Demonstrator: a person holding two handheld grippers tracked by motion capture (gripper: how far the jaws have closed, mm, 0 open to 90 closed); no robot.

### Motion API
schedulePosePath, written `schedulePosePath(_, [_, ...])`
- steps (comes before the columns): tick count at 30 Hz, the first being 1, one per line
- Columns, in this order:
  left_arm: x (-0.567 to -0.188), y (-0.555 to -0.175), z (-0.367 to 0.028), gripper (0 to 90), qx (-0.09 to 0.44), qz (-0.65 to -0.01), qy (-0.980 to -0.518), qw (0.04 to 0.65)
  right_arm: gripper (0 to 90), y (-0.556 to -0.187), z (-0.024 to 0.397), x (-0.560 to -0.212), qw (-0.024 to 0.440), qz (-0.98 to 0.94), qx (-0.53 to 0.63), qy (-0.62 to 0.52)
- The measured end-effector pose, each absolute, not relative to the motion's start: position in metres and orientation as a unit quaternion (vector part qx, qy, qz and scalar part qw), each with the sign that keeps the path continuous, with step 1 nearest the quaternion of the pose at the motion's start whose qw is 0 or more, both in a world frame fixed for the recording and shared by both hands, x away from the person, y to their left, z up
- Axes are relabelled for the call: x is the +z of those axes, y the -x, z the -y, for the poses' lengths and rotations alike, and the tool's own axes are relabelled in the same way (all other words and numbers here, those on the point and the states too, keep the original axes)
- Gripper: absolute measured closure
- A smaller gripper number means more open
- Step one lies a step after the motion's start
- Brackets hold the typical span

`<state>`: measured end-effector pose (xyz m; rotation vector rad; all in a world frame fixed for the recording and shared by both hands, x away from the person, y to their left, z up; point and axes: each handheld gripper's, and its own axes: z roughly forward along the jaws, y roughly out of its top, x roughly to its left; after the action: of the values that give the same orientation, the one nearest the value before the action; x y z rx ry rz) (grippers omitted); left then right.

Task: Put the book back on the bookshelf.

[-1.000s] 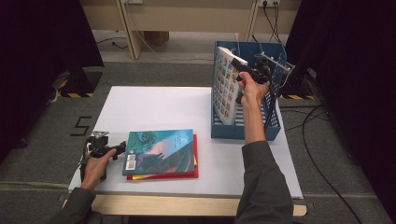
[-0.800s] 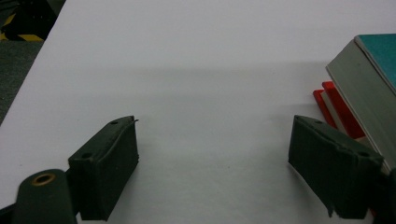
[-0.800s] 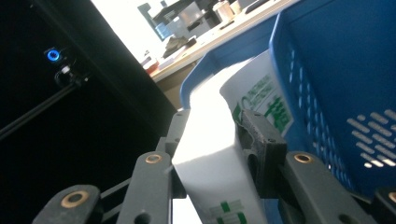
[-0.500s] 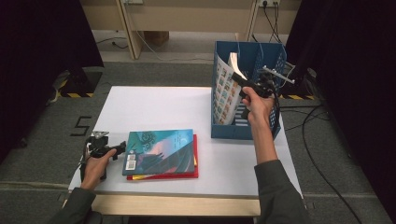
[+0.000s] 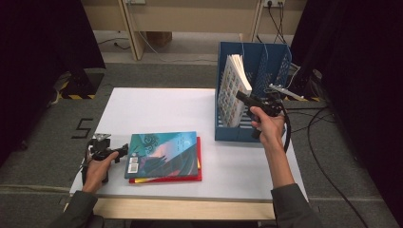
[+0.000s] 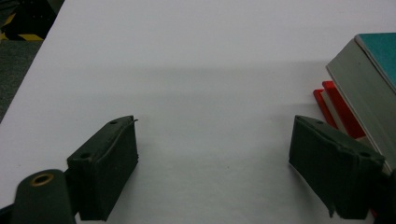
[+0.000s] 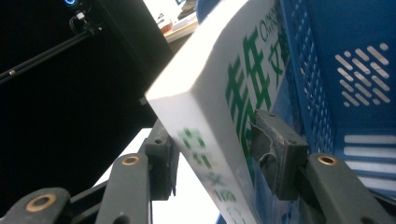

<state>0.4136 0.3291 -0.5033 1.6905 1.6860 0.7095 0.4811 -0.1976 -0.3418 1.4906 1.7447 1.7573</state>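
White table (image 5: 161, 109) on grey carpet; right gripper (image 5: 244, 99) just opening around the racked book (image 5: 232, 90), left gripper (image 5: 124, 148) open, book's lower half hidden.

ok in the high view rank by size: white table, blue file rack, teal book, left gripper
1. white rectangular table
2. blue perforated plastic file rack
3. teal-covered book, looking close to the rack in size
4. black left gripper

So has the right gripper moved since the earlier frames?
Yes. The right gripper has dropped from the blue plastic file rack's top rim toward its front wall, jaws just opening around the white book standing inside.
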Motion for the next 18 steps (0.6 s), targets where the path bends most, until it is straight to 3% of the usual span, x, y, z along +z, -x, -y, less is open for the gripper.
schedulePosePath(13, [-0.503, -0.414, -0.329, 14.6, 0.270, -0.641, -0.644, 0.319, 63.4, -0.503, 0.148, -0.356, 0.114, -0.637, 0.583, -0.491])
schedulePosePath(16, [-0.503, -0.414, -0.329, 14.6, 0.270, -0.640, -0.644, 0.320, 64.6, -0.504, 0.131, -0.351, 0.163, -0.660, 0.557, -0.477])
schedulePosePath(18, [-0.503, -0.414, -0.329, 14.7, 0.268, -0.640, -0.644, 0.322, 64.9, -0.508, 0.128, -0.350, 0.167, -0.660, 0.552, -0.482])
